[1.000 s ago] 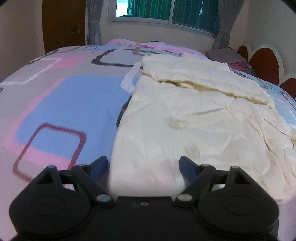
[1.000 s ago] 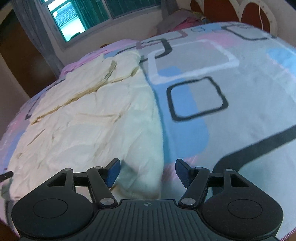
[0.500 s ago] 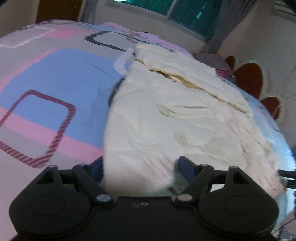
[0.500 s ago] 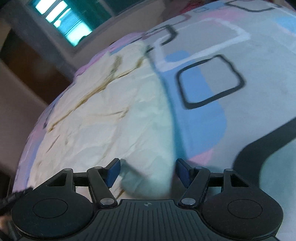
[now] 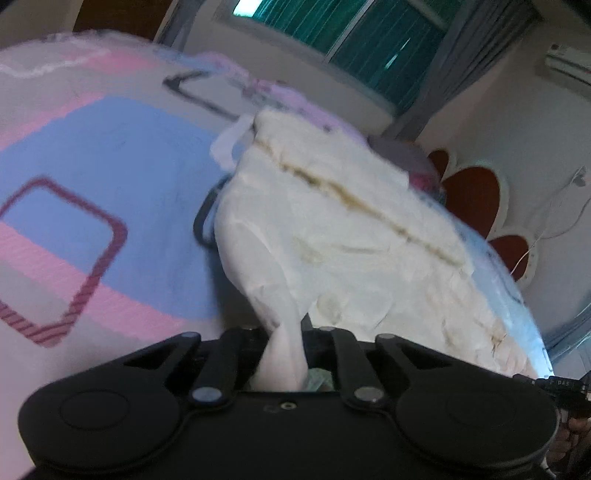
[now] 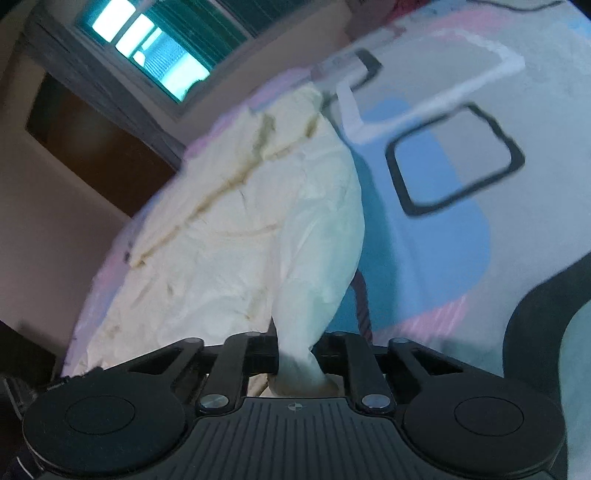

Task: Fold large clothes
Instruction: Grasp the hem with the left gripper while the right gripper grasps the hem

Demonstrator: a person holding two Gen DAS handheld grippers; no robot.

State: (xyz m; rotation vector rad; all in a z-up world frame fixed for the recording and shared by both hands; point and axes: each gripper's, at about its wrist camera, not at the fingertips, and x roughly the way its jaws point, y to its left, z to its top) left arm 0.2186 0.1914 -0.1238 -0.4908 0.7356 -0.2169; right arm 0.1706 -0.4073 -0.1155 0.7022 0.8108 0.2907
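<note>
A large cream garment [image 5: 343, 236] is spread on a bed, over a bedspread [image 5: 92, 155] patterned in pink, blue and grey with dark and white rounded squares. Its long axis is laid away from both cameras, from the near edge of the bed towards the window [image 5: 332, 33] at the far wall. In the left wrist view it is seen running up and to the right; in the right wrist view [image 6: 229, 221] it is seen running up and to the left, so the garment is placed between the two grippers. The cloth is seen to be pale, thin and heavily creased, with brownish shadowed fold lines across the far half, where an upper layer appears to be turned over the rest. The near corners are drawn up off the bedspread into narrow, twisted tails. One tail is clenched in the left gripper [image 5: 284, 347], whose jaws are brought almost together on the cloth. The other tail is pinched in the right gripper [image 6: 297, 358], whose jaws are closing with the bunched cloth pressed between them. Between the raised corners the near hem is left sagging, and the fabric beside each tail is pulled into taut ridges. Both views are blurred, so finer detail of the garment cannot be told.
</note>
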